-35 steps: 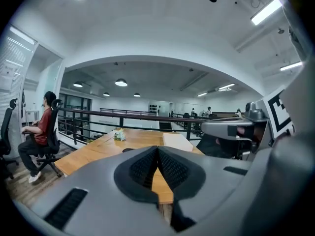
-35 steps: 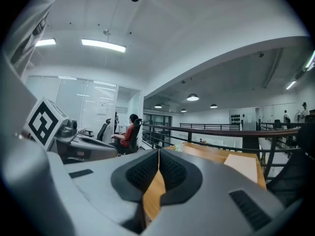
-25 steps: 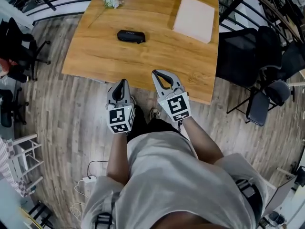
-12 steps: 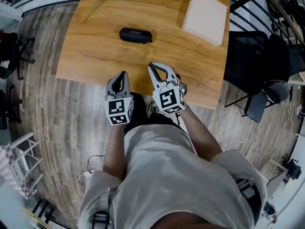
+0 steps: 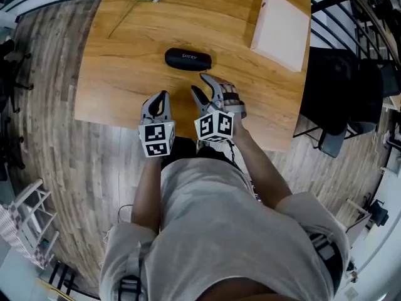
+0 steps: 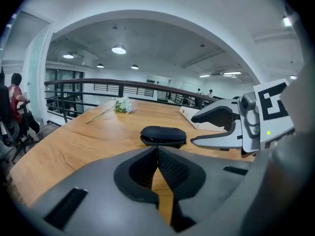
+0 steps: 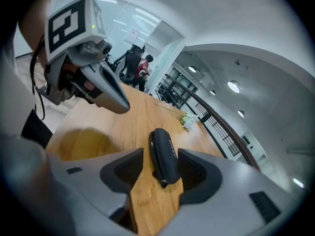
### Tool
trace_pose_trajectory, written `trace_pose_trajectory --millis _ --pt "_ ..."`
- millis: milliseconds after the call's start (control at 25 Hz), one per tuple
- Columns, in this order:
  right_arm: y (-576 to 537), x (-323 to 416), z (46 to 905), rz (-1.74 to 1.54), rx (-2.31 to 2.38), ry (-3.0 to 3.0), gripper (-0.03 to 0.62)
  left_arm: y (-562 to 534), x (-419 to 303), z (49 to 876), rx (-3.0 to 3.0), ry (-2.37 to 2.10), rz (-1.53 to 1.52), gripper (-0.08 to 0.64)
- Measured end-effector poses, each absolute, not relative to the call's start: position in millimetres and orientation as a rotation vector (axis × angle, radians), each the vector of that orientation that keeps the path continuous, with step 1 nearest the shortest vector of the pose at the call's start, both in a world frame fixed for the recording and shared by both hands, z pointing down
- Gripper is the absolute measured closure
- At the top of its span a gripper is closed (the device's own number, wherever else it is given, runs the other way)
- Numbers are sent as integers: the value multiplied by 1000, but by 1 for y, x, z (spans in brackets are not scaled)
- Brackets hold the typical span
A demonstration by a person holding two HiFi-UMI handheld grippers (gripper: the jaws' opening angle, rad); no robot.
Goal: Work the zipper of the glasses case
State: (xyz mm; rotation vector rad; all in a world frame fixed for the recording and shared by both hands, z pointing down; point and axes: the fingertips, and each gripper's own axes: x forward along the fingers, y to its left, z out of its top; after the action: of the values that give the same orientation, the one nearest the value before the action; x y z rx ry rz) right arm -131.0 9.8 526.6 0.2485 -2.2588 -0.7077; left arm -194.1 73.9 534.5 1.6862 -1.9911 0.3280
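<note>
Right claw point(image 5: 200, 83) has advanced over the table point(image 5: 125, 74), opening empty, glasses case point(image 5: 188, 59) at its 12 o'clock; left claw point(image 5: 161, 99) pressed together.

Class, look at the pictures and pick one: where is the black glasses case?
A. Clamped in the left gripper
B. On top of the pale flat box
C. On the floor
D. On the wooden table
D: the glasses case lies flat on the wooden table, apart from the pale flat box, and the left gripper is shut on nothing.
</note>
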Motion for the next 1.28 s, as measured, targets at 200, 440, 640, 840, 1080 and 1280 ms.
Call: trace_pose_trajectory --millis 200,440,640,840,1080,1280 --pt "-3 -158 554 -974 197 -2081 313 60 -223 548 1712 -1940 366 535" --pt "-13 -172 578 -1080 156 -1934 258 54 -247 556 1725 -1877 390 535" --pt "-28 -173 595 -1044 163 -1853 247 44 -257 565 1755 -1818 399 535" --pt "-43 -173 601 -1055 130 -1783 253 33 -263 565 1804 -1782 384 535" --pt "-40 -173 591 -894 31 -1842 307 25 -273 557 1843 -1734 396 535" --pt "-32 -165 573 -690 -13 -1967 310 16 -268 541 1940 -1678 450 535"
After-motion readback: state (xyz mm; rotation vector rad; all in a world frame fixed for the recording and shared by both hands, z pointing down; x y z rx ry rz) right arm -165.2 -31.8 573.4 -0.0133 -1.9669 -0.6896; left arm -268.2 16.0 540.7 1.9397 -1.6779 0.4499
